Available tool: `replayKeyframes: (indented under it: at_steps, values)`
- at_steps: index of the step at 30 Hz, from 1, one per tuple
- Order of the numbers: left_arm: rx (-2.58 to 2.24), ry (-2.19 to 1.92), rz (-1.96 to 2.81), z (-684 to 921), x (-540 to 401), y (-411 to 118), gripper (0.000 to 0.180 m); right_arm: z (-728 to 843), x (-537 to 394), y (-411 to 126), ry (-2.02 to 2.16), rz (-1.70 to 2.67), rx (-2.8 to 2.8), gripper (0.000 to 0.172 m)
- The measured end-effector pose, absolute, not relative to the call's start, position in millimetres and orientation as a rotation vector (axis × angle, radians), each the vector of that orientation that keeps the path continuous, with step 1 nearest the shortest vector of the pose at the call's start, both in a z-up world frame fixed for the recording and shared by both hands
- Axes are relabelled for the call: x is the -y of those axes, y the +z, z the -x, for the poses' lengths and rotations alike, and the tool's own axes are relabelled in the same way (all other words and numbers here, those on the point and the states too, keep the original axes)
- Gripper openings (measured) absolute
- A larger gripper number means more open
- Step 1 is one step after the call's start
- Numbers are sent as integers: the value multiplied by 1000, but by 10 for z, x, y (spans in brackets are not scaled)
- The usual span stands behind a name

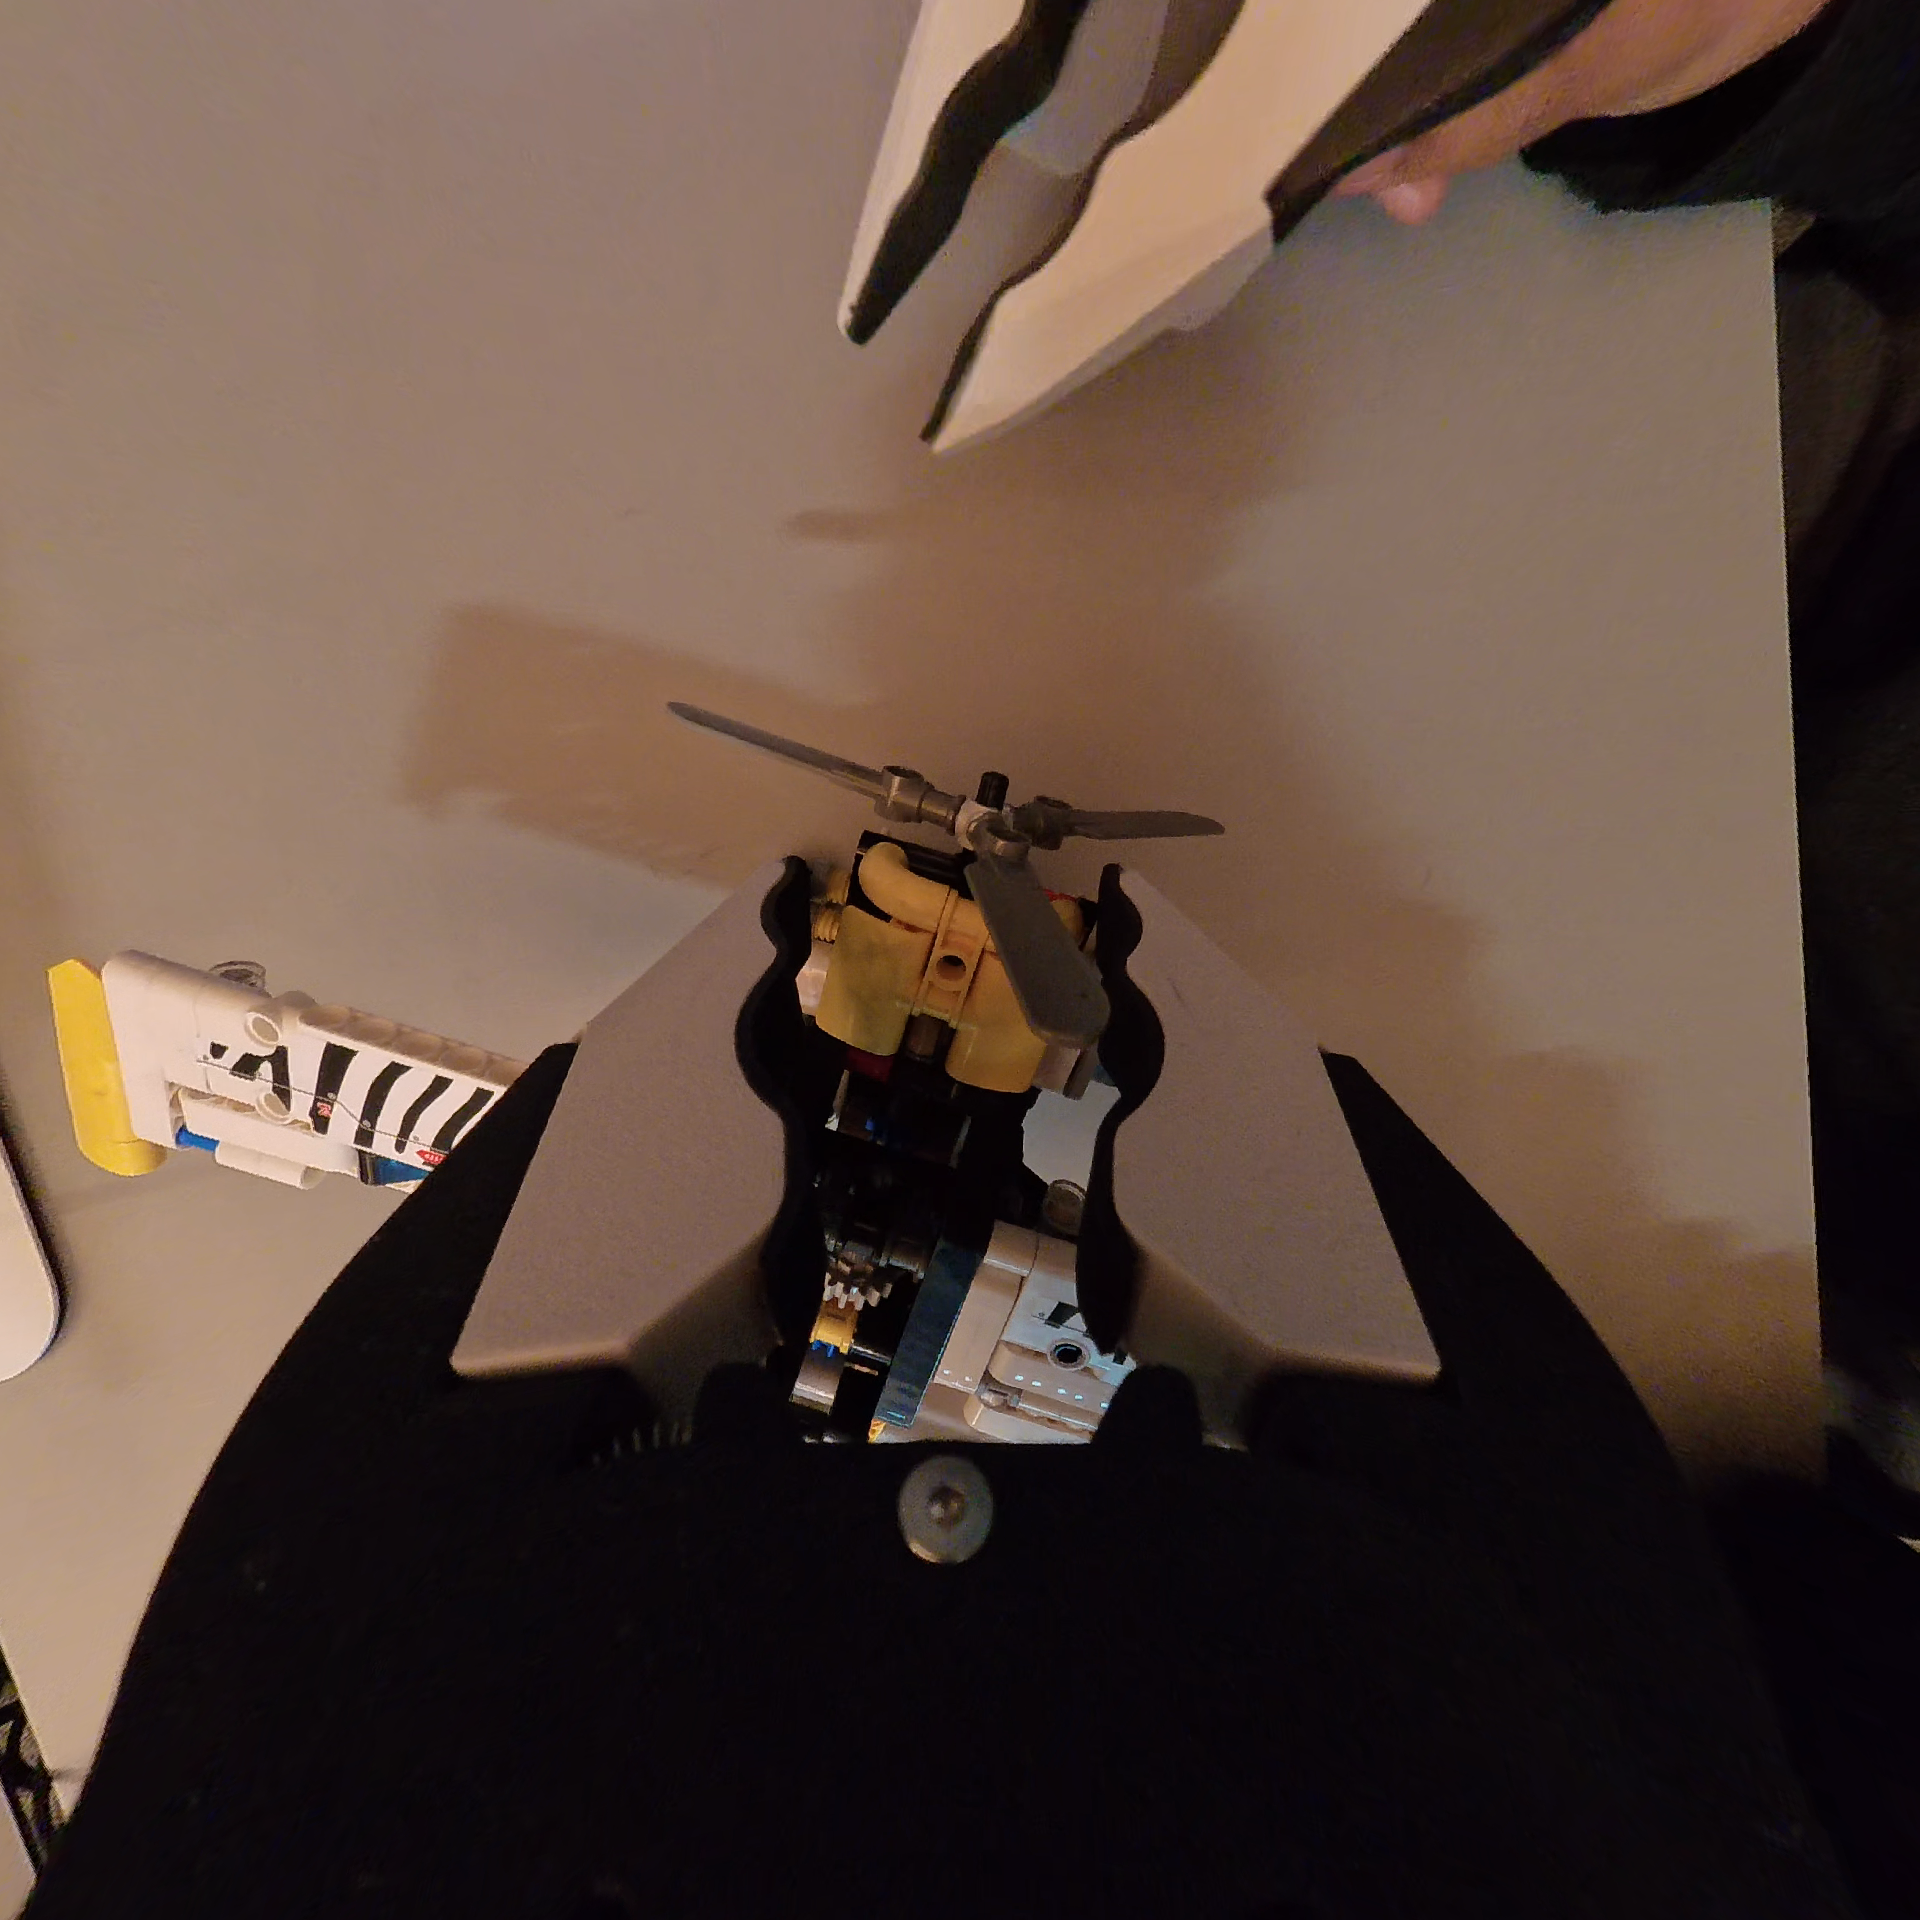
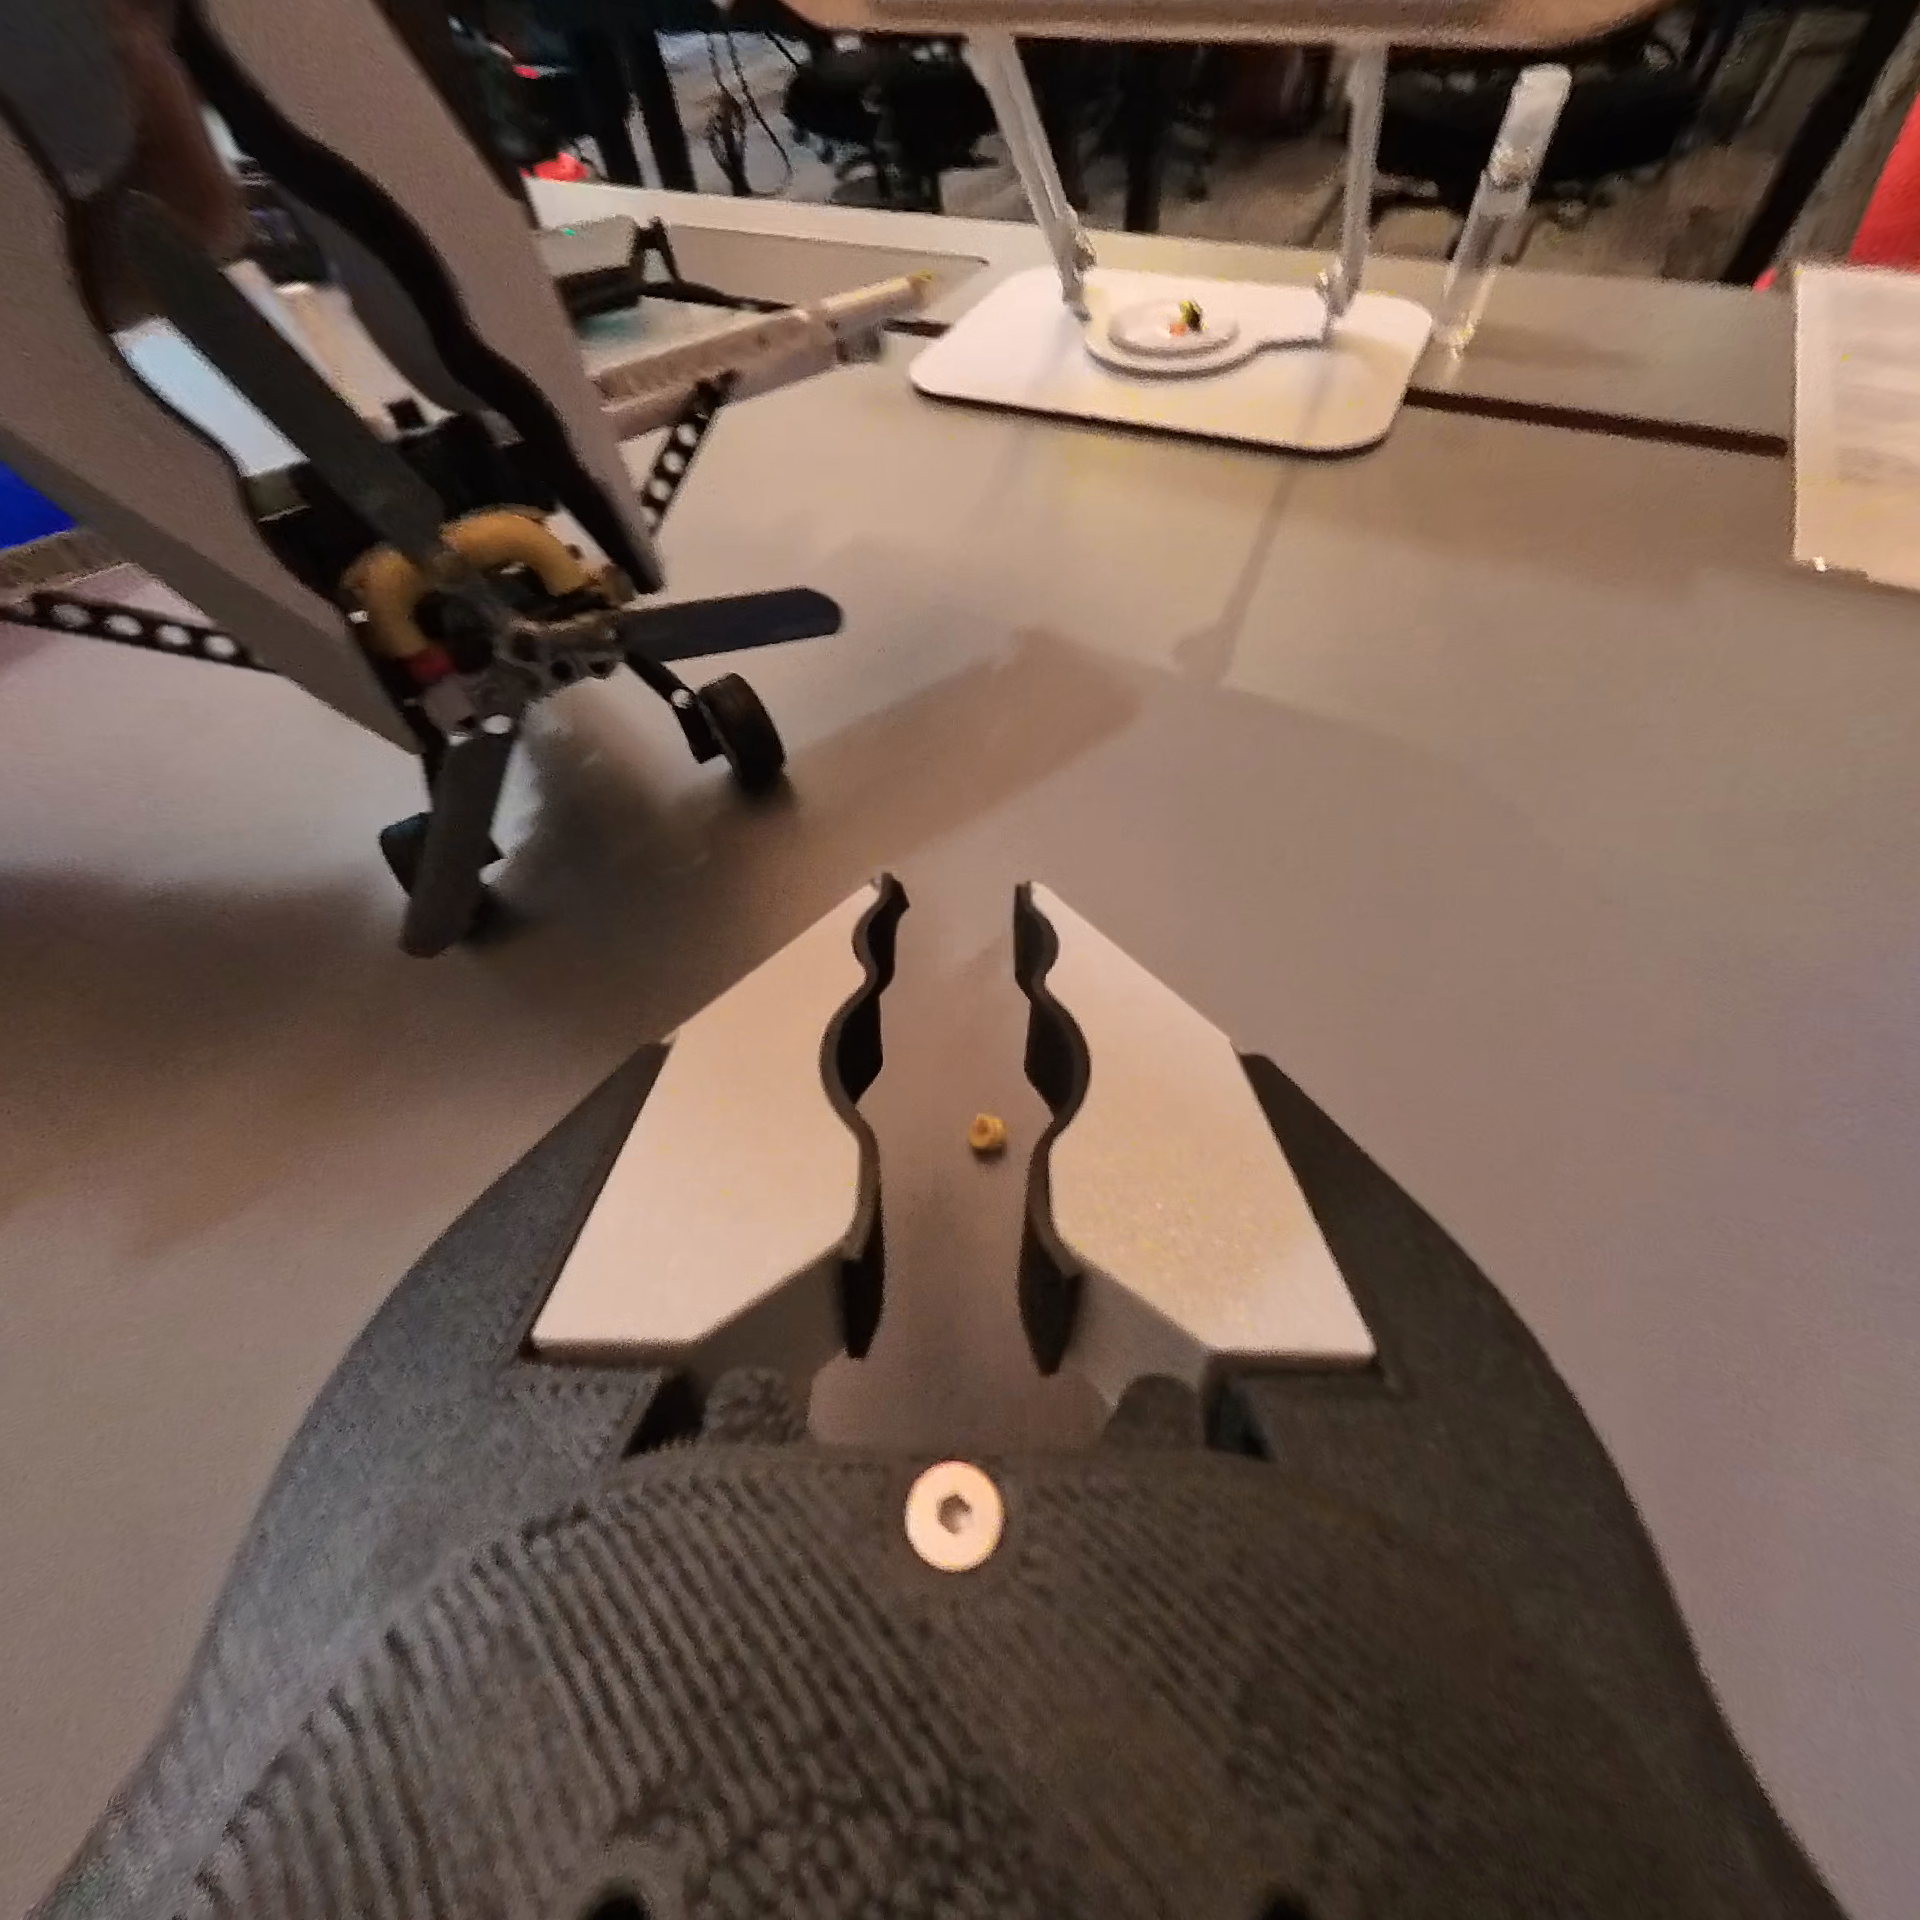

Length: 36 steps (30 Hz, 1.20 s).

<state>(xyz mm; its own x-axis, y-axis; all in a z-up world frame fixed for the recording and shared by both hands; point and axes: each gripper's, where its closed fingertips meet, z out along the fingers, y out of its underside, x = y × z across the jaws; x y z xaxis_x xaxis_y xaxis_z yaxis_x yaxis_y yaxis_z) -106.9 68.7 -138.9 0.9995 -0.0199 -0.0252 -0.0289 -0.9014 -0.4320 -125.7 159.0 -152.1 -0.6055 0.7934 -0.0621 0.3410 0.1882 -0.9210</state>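
between the left gripper [image 1: 951,940] fingers sits a brick-built toy plane [image 1: 935,997], nose end clamped, both black pads pressed against its yellow and black engine block, so that side is closed on the model. the grey propeller [image 1: 966,821] sticks out just past the fingertips at about 12 o'clock in the left wrist view, and the white wing with zebra stripes and a yellow tip [image 1: 260,1070] runs off toward 9 o'clock. from the right wrist view the plane hangs up at 10 o'clock, with its black wheel [image 2: 743,727] down on the grey table [image 2: 1351,831]. my guess: it's light and stiff overall but snap-together, so the prop blades, wheel struts and perforated black beams would pop off if squeezed or knocked; the chunky nose block looks like the sane place to hold. the right gripper [image 2: 956,904] has its jaws a little apart with nothing between the pads; a tiny yellow piece [image 2: 985,1132] lies on the table under the gap, not pinched. room-wise, the table is mostly bare from 12 to 3 o'clock in the right view, with a white stand base [image 2: 1299,384] far off at 1 o'clock and a sheet of paper [image 2: 1860,426] at the 2 o'clock edge. in the left view the table edge [image 1: 1787,727] drops off at 3 o'clock.
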Motion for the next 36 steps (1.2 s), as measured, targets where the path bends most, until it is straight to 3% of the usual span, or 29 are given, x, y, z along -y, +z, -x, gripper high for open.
replayKeyframes:
  at_steps: [8,13,22,36]
  values:
    - [-39,36,2697,1068,-685,-1392,54,1206,-2001,-1872,1187,1159,2222,20]
    - [-41,38,2698,1067,-690,-1393,54,1116,-1957,-1797,1298,1112,2249,16]
    - [-43,40,2699,1067,-694,-1394,54,1056,-1909,-2032,1067,1015,2377,12]
    - [-51,46,2701,1060,-715,-1396,54,1182,-1655,-1988,1069,895,2376,5]
